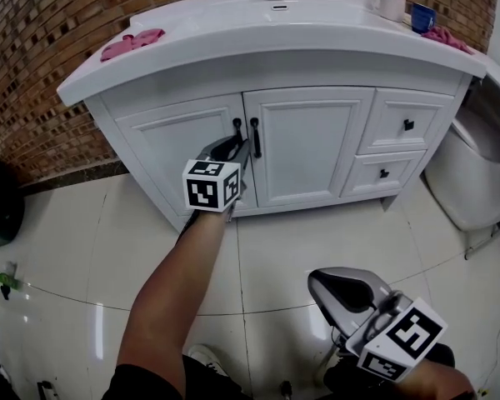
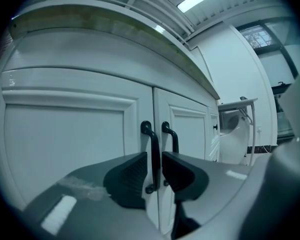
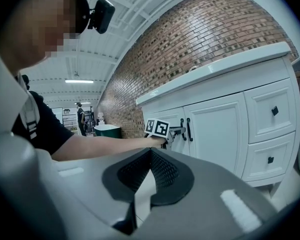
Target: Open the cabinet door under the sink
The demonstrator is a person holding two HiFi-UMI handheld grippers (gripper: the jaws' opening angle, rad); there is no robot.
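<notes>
White vanity cabinet point(image 1: 308, 98) under the sink point(image 1: 233, 32): two shut doors point(image 1: 310, 144), two black handles point(image 1: 255, 137), two drawers point(image 1: 404, 122). The left gripper point(image 2: 154, 165) stands with jaws apart around the left handle point(image 2: 153, 151), unclamped. The right gripper point(image 3: 150, 151), jaws together and empty, hangs above the floor tiles point(image 1: 275, 257).

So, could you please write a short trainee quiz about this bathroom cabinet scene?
1. True or false: the right gripper has its jaws closed on a pink cloth.
2. Which thing stands between the open jaws of the left gripper? A. the left white cabinet door's black bar handle; B. the right door's handle; C. a drawer knob.
3. Fill in: in the head view, the small blue cup stands at the ___ end of the white sink counter.
Key: 1 false, they are shut on nothing; 2 A; 3 right.
</notes>
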